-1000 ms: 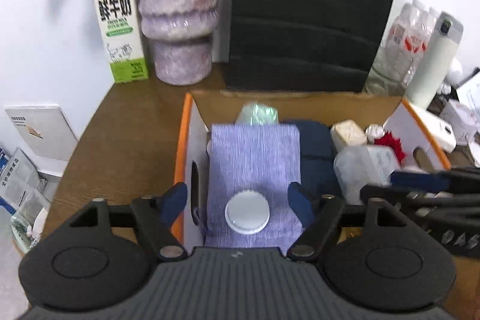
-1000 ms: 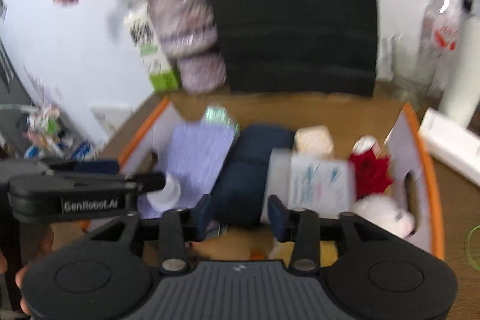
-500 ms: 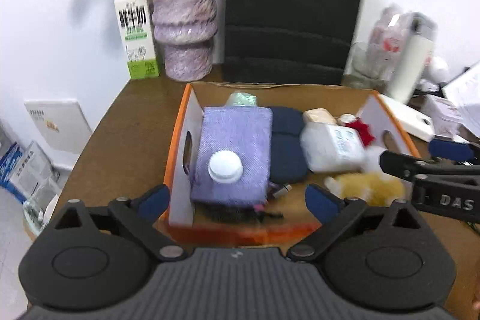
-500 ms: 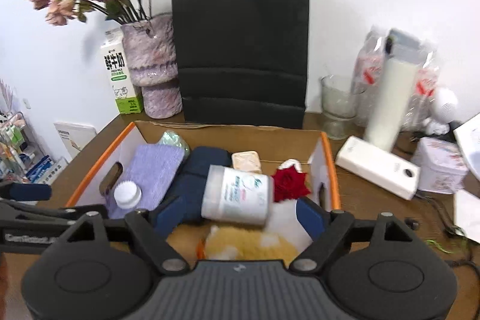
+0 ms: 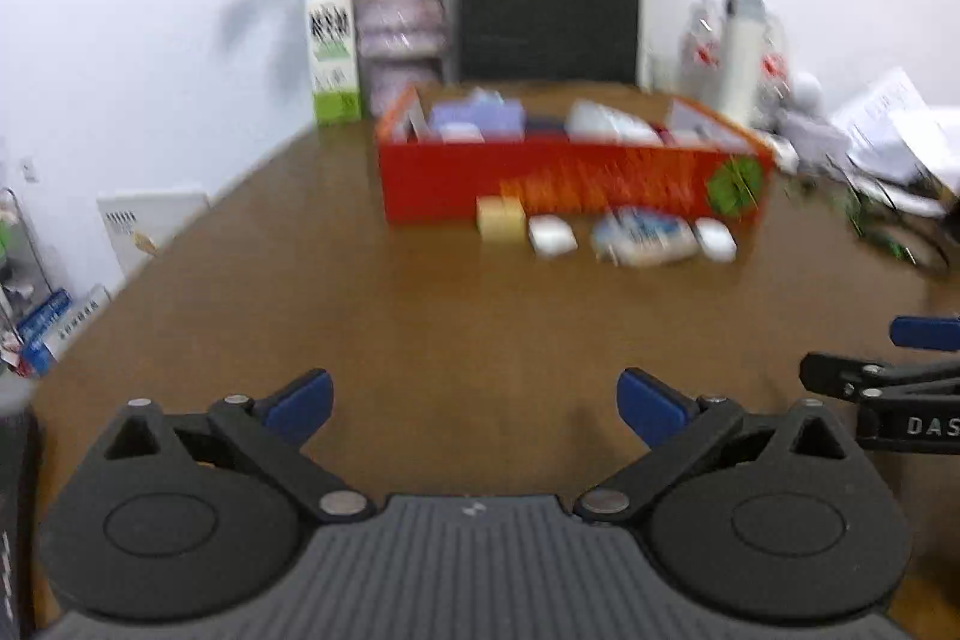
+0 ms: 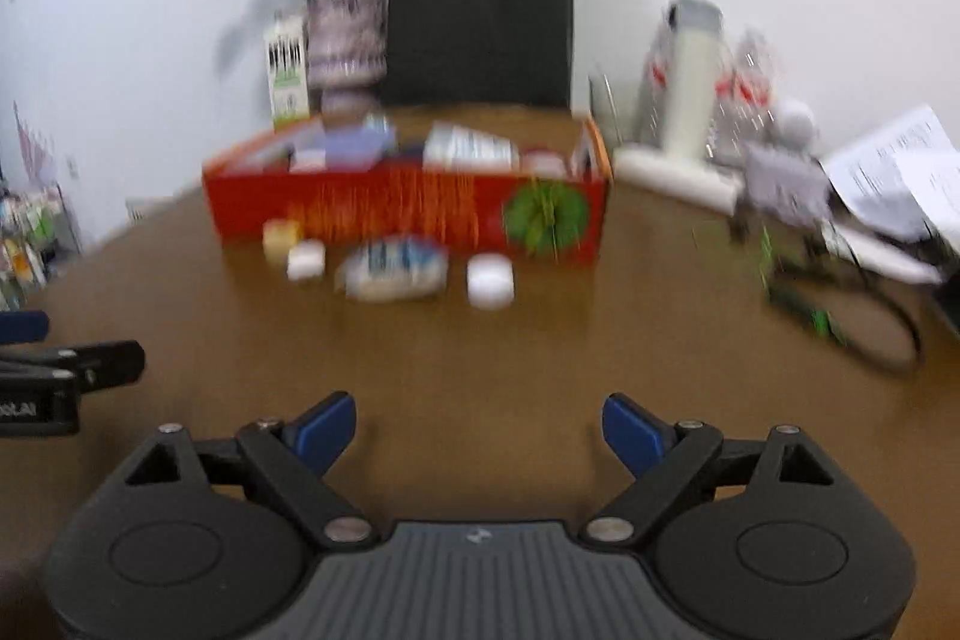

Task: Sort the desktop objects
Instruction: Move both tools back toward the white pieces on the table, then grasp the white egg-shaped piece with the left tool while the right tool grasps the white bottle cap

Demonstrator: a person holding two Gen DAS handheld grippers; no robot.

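Orange-red cardboard box is sitting partly filled far ahead of both jaws, while the left gripper and right gripper are opening empty, leaving four small items waiting unsorted in front of it.

box: 1 | loose items before it: 4 (blurred) | vase: 1 | carton: 1
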